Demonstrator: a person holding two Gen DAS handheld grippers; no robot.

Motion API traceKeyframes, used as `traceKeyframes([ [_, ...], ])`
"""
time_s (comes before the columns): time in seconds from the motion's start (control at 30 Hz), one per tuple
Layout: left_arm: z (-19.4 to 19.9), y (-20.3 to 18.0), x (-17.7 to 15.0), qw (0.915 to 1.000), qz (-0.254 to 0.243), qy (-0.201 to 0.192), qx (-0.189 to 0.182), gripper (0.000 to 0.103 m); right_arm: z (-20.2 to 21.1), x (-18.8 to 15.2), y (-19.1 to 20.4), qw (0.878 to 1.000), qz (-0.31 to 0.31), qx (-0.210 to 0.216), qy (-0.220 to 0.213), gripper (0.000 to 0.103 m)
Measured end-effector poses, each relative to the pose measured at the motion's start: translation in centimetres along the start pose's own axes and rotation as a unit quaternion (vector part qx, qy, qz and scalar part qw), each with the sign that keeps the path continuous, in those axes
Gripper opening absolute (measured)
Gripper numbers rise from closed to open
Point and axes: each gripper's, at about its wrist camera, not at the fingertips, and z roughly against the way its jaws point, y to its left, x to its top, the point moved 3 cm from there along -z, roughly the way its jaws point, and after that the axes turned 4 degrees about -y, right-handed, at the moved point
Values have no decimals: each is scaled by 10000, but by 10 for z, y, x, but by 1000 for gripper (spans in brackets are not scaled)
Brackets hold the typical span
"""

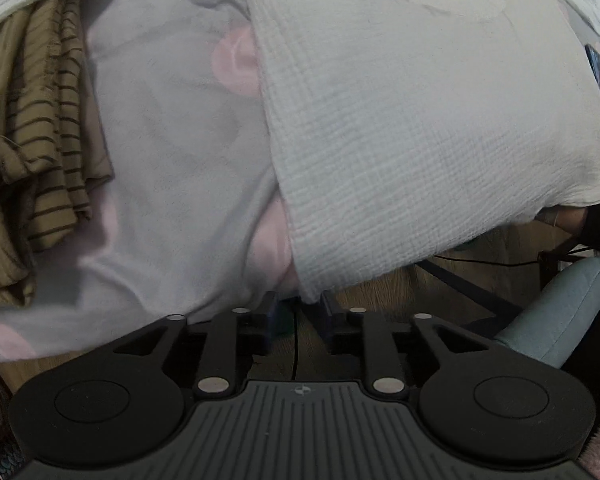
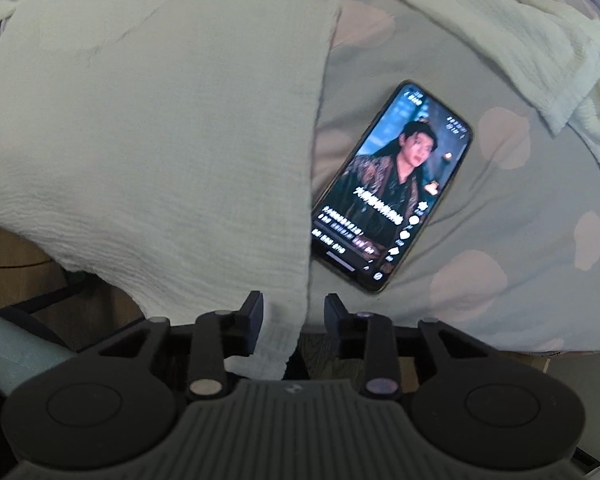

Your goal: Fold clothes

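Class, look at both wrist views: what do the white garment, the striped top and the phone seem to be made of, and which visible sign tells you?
White garment: probably crinkled cotton gauze, matte; fine crepe-like ridges run across it.
Striped top: seemingly a thin ribbed knit, tan with dark stripes; it bunches in soft folds.
Phone: glossy glass front, lit screen; frame material unclear.

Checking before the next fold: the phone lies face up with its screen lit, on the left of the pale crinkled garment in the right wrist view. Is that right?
Not quite. The phone lies face up with its screen lit, but on the right of the pale crinkled garment, on the spotted grey bedding. The right wrist view shows it.
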Motion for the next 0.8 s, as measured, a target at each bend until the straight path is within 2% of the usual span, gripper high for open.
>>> traceKeyframes([
  [0.13, 22, 12, 21, 9989, 118, -439, -139, 22, 19, 10, -36, 9974, -542, -128, -464, 37],
  [0.23, 35, 18, 46, 9978, 102, -645, 73, 22, 35, 21, -73, 9857, -1293, -290, -1043, 37],
  [0.3, 43, 18, 62, 9965, 27, -817, 171, 22, 47, 29, -97, 9707, -1826, -382, -1513, 37],
  [0.4, 50, 16, 83, 9942, 62, -1060, 144, 23, 58, 41, -131, 9405, -2532, -510, -2206, 37],
  [0.53, 50, 19, 107, 9920, 185, -1229, 239, 23, 67, 61, -173, 9045, -3026, -702, -2923, 38],
  [0.7, 47, 23, 136, 9870, 386, -1536, 272, 23, 47, 88, -214, 8856, -3286, -843, -3173, 40],
  [0.8, 44, 21, 150, 9848, 417, -1638, 402, 23, 28, 103, -240, 8792, -3400, -921, -3209, 47],
])
